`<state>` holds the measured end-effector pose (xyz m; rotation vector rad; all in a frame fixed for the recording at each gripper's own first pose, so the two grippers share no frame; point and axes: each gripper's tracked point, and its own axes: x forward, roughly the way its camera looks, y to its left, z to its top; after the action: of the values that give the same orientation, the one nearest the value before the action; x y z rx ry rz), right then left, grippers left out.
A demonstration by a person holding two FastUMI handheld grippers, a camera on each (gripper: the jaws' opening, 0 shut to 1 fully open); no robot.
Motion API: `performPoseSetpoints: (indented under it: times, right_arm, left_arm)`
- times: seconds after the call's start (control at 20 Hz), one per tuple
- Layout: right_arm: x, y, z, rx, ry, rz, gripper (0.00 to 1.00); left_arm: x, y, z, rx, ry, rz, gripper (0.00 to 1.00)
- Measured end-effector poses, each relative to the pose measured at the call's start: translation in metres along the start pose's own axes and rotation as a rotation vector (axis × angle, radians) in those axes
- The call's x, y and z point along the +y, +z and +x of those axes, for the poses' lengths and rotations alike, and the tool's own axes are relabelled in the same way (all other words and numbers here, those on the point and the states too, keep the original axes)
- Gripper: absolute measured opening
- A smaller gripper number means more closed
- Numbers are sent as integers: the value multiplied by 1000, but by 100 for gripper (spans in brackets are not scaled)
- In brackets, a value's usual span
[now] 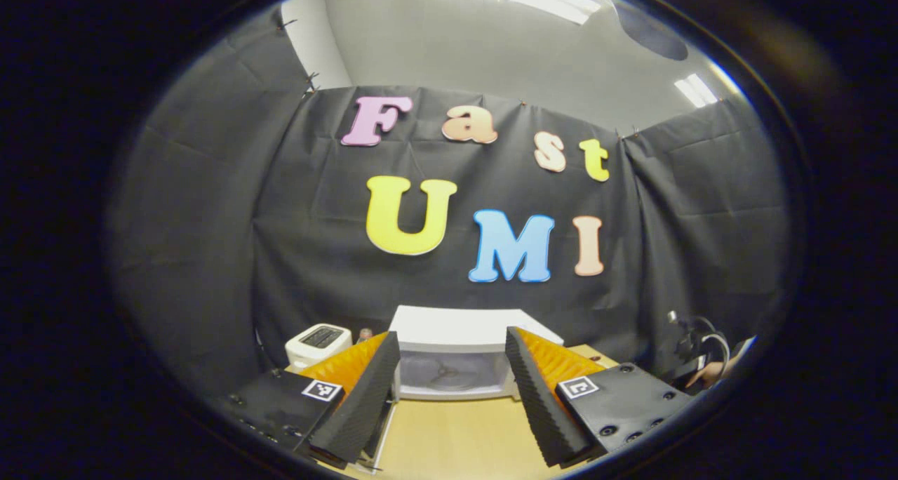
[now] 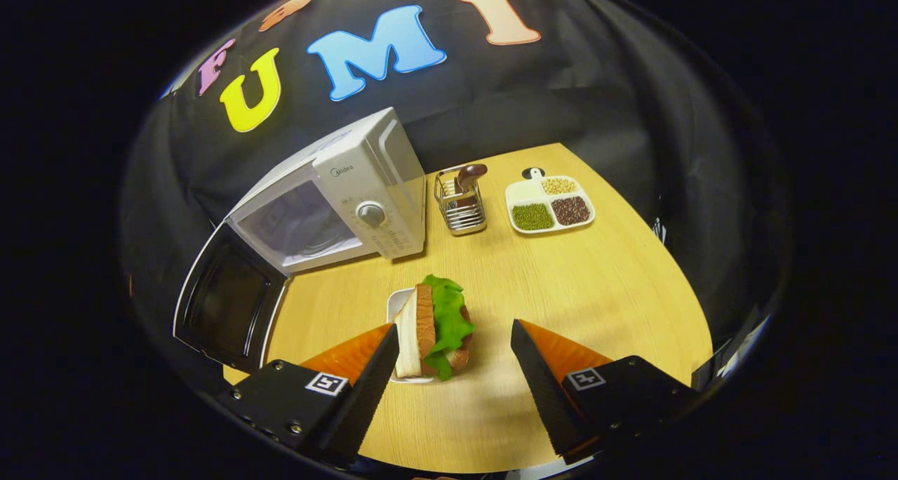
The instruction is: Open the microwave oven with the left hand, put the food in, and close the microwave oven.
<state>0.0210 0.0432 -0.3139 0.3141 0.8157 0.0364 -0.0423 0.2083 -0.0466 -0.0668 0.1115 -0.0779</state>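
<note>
While the microwave [image 2: 351, 192] is sitting near the bench's [image 2: 596, 290] back left corner with its door [image 2: 228, 301] swung fully open toward the left edge, the right gripper [image 2: 452, 375] is hovering over the front of the bench, fingers spread wide and gripping nothing. The sandwich [image 2: 436, 325] is standing on edge on a small white plate [image 2: 398, 304] near the front edge, sitting between those fingers but closer to the left one; whether that finger is touching it is unclear. A wire caddy [image 2: 460, 203] is standing just right of the microwave, and a divided tray [image 2: 551, 203] with beans and grains is lying near the back edge, right of the caddy. In the left gripper view, the left gripper [image 1: 452, 389] is pointing level at the microwave cavity [image 1: 449, 371] from low over the bench, fingers apart and empty. A toaster [image 1: 318, 343] is sitting left of the microwave. A hand [image 1: 712, 375] is showing at far right.
</note>
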Motion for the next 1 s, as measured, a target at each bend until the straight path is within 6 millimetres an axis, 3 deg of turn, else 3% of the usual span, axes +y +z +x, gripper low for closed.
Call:
performPoseSetpoints:
  times: [0.25, 0.5, 0.6, 0.65, 0.75, 0.8, 1.0]
  right_arm:
    - [-1, -28, 27, 107, 65, 41, 97]
    - [5, -43, 52, 192, 119, 77, 94]
    - [11, -38, 53, 189, 160, 119, 72]
    - [16, -40, 56, 203, 176, 145, 48]
    - [17, -40, 54, 222, 197, 173, 34]
    - [21, -41, 56, 231, 221, 185, 23]
    - [24, -33, 47, 200, 256, 150, 22]
  left_arm:
    - [-62, 18, 22, -18, -39, 8, 95]
    - [-74, 19, 25, 7, -18, 61, 95]
    - [-75, 17, 25, 17, 1, 74, 95]
    - [-76, 15, 26, 24, 11, 80, 95]
    - [-76, 14, 29, 40, 30, 89, 96]
    - [-78, 13, 31, 44, 37, 88, 96]
    - [-83, 20, 35, 30, 44, 90, 96]
